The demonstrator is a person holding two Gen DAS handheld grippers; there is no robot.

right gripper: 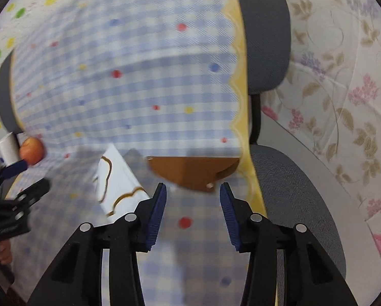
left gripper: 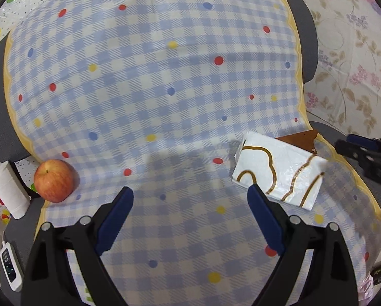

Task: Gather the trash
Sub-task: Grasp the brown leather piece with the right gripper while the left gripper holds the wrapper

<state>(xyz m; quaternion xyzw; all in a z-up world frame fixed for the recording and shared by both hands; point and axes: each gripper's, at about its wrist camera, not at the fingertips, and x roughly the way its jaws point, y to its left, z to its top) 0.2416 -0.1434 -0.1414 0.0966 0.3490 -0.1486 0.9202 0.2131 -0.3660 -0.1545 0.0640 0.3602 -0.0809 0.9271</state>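
A blue checked tablecloth (left gripper: 152, 81) with coloured dots is covering the surface, with grey chairs (right gripper: 300, 204) and floral wall covering (right gripper: 343, 89) lying beyond its edge. A white box with gold lines (left gripper: 277, 176) is sitting just beyond the left gripper (left gripper: 190, 193), whose fingers are spread wide. A brown cardboard scrap (right gripper: 188, 173) is lying just ahead of the right gripper (right gripper: 193, 187), fingers moderately apart, holding nothing. An apple (left gripper: 54, 179) and paper roll (left gripper: 9, 190) are resting at the cloth's left edge.

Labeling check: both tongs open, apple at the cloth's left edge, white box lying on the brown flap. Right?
Not quite. The left wrist view shows the brown flap lying behind the white box, not under it. Left tongs and right tongs are open; the apple sits at the cloth's left edge.
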